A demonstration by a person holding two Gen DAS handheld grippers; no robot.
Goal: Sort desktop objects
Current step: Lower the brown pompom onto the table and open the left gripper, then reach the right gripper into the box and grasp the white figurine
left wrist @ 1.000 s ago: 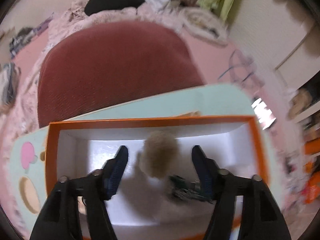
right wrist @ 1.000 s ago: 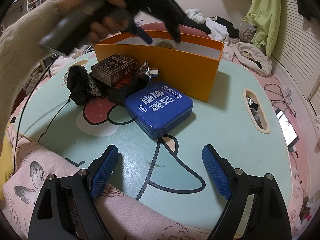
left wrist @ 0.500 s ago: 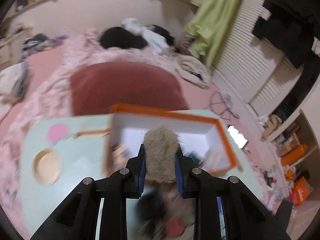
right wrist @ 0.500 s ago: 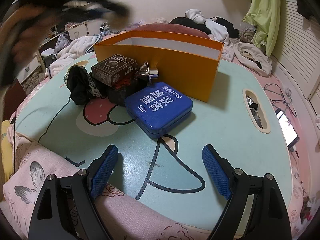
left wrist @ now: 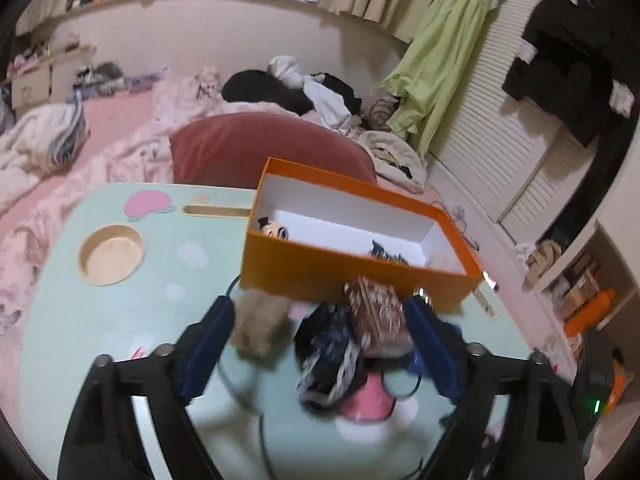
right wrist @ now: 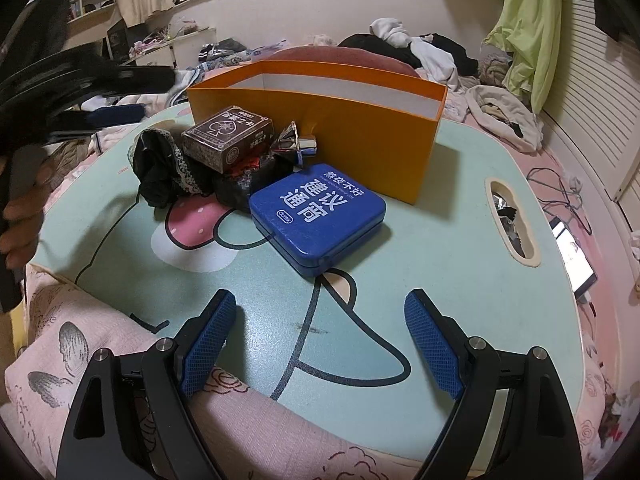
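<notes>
two grippers: right gripper (right wrist: 318,334) gapes over bare table (right wrist: 440,240) at its near edge. at 12 o'clock a blue tin (right wrist: 318,216) reads "durex". beyond, a spade-marked card box (right wrist: 228,138), then the orange box (right wrist: 320,120). left gripper (left wrist: 320,344), jaws just sprung wide, a fuzzy ball (left wrist: 260,326) loose between them.

"durex" on blue tin (right wrist: 318,216) (white)

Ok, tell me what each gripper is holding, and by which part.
Nothing is held. The left gripper has just been opening; the beige fluffy ball is loose between its jaws, by the left finger. The right gripper stands open, empty.
</notes>
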